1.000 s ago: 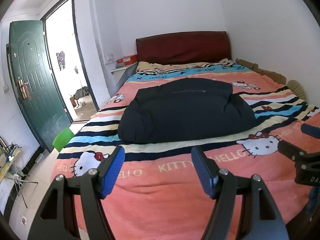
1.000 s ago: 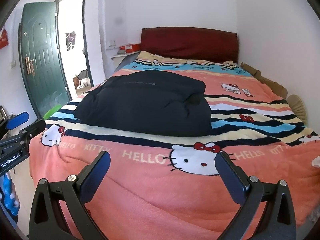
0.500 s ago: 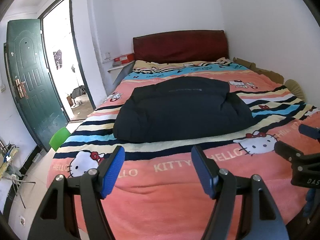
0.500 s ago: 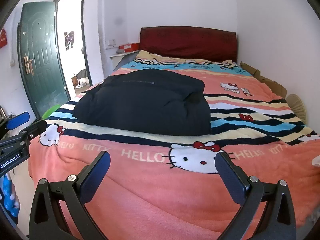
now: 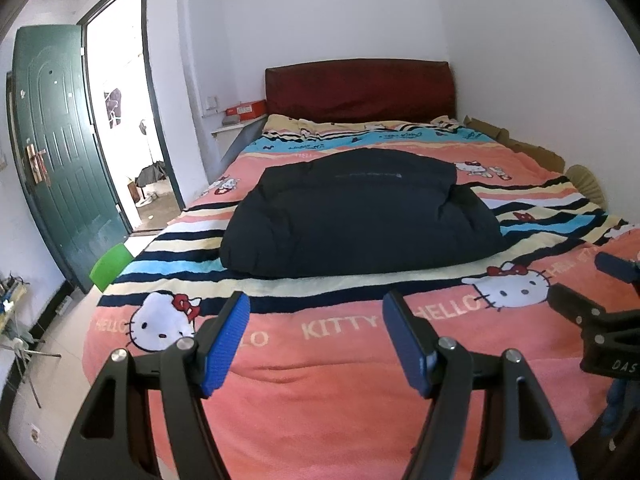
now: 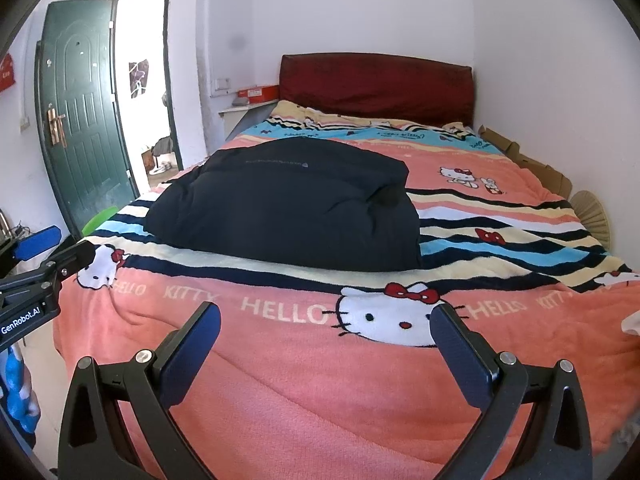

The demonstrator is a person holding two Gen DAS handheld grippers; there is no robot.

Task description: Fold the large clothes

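1. Left gripper (image 5: 316, 338) jaws spread, nothing between; right gripper (image 6: 326, 344) same.
2. Dark jacket (image 5: 360, 216) lies folded on blanket (image 5: 320, 380), well beyond both jaws.
3. Red headboard (image 5: 360, 88) farther back; green door (image 5: 60, 152) open, left of jaws; white walls.

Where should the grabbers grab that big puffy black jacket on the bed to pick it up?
Probably the near hem edge of the black jacket, coming from the foot of the bed. That edge lies low on the blanket and faces both open grippers, left gripper and right gripper. The puffy middle looks too thick to pinch. One gripper near each front corner should lift it evenly.
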